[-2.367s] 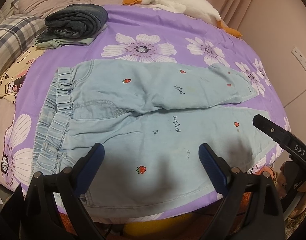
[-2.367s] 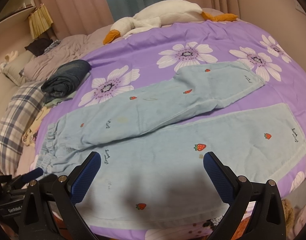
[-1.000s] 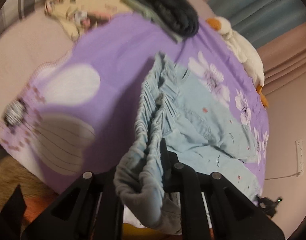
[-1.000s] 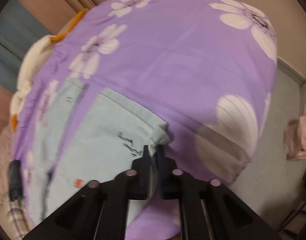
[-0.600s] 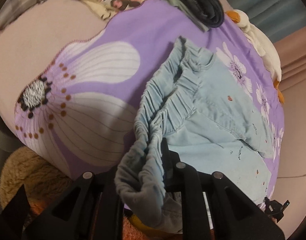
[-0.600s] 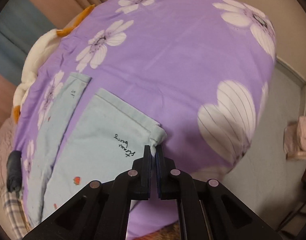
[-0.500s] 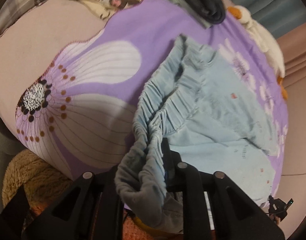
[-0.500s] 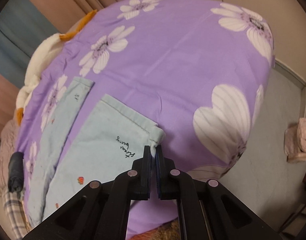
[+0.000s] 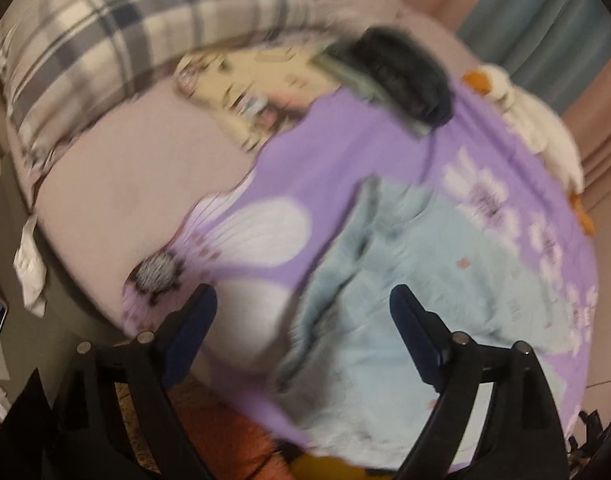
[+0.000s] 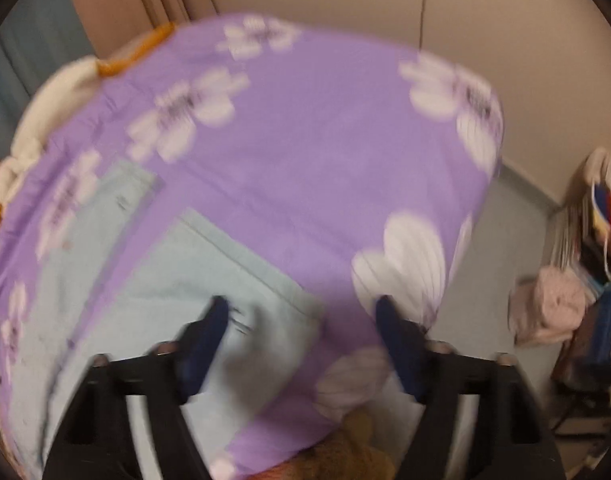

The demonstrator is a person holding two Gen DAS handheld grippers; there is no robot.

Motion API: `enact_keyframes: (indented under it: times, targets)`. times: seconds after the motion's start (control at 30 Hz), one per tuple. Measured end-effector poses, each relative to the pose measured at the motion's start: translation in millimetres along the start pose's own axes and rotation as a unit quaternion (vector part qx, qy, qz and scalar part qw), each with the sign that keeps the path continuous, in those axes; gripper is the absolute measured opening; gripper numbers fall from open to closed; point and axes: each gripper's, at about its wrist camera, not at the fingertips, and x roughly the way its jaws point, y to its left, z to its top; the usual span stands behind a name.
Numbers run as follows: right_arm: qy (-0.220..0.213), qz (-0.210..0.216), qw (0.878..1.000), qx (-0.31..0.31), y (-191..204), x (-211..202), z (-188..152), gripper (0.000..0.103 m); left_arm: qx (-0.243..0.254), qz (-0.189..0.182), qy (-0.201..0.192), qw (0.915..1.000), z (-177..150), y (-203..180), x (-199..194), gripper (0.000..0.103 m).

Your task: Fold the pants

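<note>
The light blue pants (image 9: pixel 417 280) lie flat on the purple flowered bedspread (image 9: pixel 345 168). Their gathered waistband (image 9: pixel 325 292) lies between and just beyond the fingers of my left gripper (image 9: pixel 303 310), which is open and empty above it. In the right wrist view the near leg's cuff (image 10: pixel 241 256) lies on the spread (image 10: pixel 305 140). My right gripper (image 10: pixel 301 316) is open and empty, with the cuff corner between its fingers. Both views are blurred.
A plaid pillow (image 9: pixel 125 32), a yellow printed garment (image 9: pixel 245 80) and a stack of dark folded clothes (image 9: pixel 405 72) lie at the bed's head. A white goose plush (image 9: pixel 533 120) lies along the far side. Floor and bags (image 10: pixel 585 260) lie right of the bed.
Both grippers have opened and let go: the left released the waistband, the right released the cuff. Both have pulled back from the pants, which now lie on the bed.
</note>
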Motion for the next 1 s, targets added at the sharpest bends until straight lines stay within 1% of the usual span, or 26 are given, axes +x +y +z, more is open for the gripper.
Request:
enact_keyframes:
  times: [0.03,0.1,0.13,0.17,0.23,0.3,0.33,0.37,0.43,0.5,0.53,0.57,0.6,0.67,0.77,0.83,0.9,0.93,0.97,1.0]
  targets:
    - [-0.007,0.02,1.0,-0.004,10,-8,5,0.079,0.002,-0.018,-0.004,0.9998,4,-7,-3,0.089]
    - [-0.008,0.074,0.997,-0.025,39,-20,15,0.079,0.008,-0.063,-0.006,0.998,11,-27,-2,0.089]
    - [-0.004,0.116,0.992,-0.049,63,-25,21,0.079,0.01,-0.08,-0.003,0.9967,12,-35,0,0.089]
    - [0.0,0.148,0.987,-0.068,83,-24,24,0.079,0.008,-0.094,0.008,0.9955,14,-47,8,0.089]
    - [0.021,0.198,0.975,-0.099,123,-21,28,0.079,0.005,-0.114,0.028,0.9931,16,-65,24,0.089]
    - [0.058,0.247,0.96,-0.119,173,-6,30,0.079,0.004,-0.122,0.051,0.9913,14,-77,38,0.089]
    - [0.073,0.257,0.955,-0.126,190,1,29,0.079,0.001,-0.123,0.062,0.9905,10,-83,45,0.088]
    - [0.093,0.258,0.952,-0.133,214,15,28,0.079,-0.004,-0.123,0.071,0.9898,7,-89,51,0.088]
    - [0.119,0.246,0.952,-0.138,246,36,25,0.079,-0.009,-0.125,0.083,0.9886,0,-91,57,0.088]
    - [0.149,0.229,0.952,-0.137,280,67,24,0.079,-0.009,-0.12,0.091,0.9886,-6,-91,60,0.088]
    - [0.155,0.207,0.955,-0.142,296,84,23,0.079,-0.009,-0.114,0.092,0.9892,-8,-91,61,0.088]
    - [0.151,0.185,0.959,-0.15,308,88,19,0.079,-0.008,-0.108,0.094,0.9897,-9,-90,62,0.088]
    - [0.148,0.161,0.963,-0.16,318,100,18,0.079,-0.007,-0.103,0.094,0.9902,-10,-90,63,0.088]
    - [0.158,0.118,0.967,-0.161,332,127,15,0.079,-0.012,-0.096,0.093,0.991,-9,-86,64,0.088]
    - [0.177,0.088,0.971,-0.133,336,157,15,0.078,-0.019,-0.089,0.091,0.9916,-8,-82,65,0.088]
    - [0.177,0.069,0.974,-0.124,331,172,17,0.069,-0.021,-0.087,0.093,0.9917,-7,-82,66,0.088]
    - [0.153,0.066,0.977,-0.131,323,175,18,0.065,-0.024,-0.086,0.094,0.9916,-7,-83,68,0.088]
    - [0.145,0.061,0.978,-0.136,320,175,18,0.05,-0.026,-0.087,0.093,0.9914,-8,-85,68,0.088]
    - [0.136,0.04,0.98,-0.141,314,173,18,0.036,-0.026,-0.09,0.094,0.9912,-8,-87,69,0.088]
    - [0.129,0.033,0.98,-0.144,309,171,19,0.016,-0.025,-0.092,0.095,0.9909,-9,-89,69,0.088]
